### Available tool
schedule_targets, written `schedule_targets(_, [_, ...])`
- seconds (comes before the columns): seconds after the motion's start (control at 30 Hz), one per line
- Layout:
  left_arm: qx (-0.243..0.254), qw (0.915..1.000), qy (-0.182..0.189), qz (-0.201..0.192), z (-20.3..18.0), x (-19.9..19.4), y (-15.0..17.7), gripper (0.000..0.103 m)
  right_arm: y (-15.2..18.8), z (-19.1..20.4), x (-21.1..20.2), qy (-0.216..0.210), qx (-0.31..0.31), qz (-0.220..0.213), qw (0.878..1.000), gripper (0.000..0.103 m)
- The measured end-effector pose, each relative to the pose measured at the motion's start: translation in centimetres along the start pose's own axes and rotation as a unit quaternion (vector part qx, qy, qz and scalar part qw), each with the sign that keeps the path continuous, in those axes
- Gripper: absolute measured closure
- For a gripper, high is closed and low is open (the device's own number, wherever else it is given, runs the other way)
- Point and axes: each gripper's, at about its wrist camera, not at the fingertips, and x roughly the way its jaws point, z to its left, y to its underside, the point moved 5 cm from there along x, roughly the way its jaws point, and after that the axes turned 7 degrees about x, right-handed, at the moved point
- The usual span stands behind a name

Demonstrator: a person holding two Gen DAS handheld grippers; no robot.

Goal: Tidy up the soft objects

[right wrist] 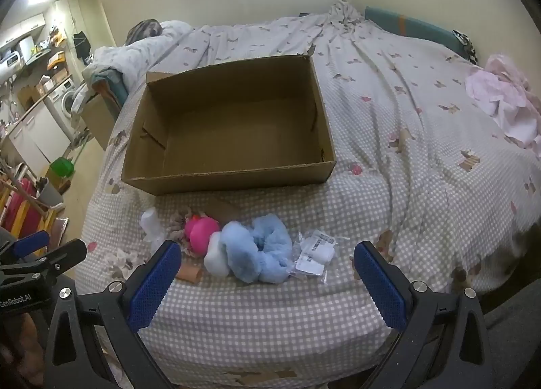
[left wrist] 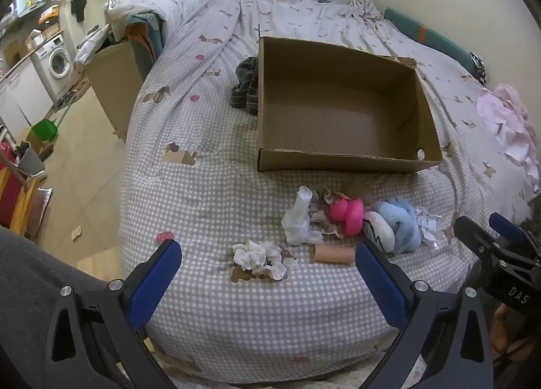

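— Any lettering out there? What are you getting?

— Two bits, both on the gripper bodies. Lower right of the left wrist view, white capitals "DAS" on the black body of the right gripper (left wrist: pixel 507 230).

— And from the other camera?

— Lower left edge of the right wrist view, the left gripper (right wrist: pixel 40 247) carries "GenRobot.AI" in white on its black housing, the first letter partly cut off by the frame edge.

— What about that clear packet (right wrist: pixel 314 253), lower centre?

— It has a white label with dark print, maybe a barcode, but it is too small and blurred to read.
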Motion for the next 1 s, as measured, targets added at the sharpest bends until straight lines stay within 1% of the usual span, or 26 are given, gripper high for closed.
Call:
schedule_targets(0.33, [0.0,1.0,0.001,-0.003,-0.04,-0.15,-0.07,0.0,0.0,-0.08,-0.17,0.0,-0.001,0.0,1.0,0.0])
schedule_targets(0.77, [0.005,0.9999,-0.004,-0.016,-0.3,-0.64,-0.16,0.0,-0.13,0.07,-0.25,-0.002,-0.004,-0.003,1.0,0.0])
schedule_targets(1.0, [0.006,0.9999,-0.002,-0.015,-0.21,-0.66,-0.15,0.0,-0.07,0.13,-0.22,-0.005,-0.007,-0.004,1.0,0.0])
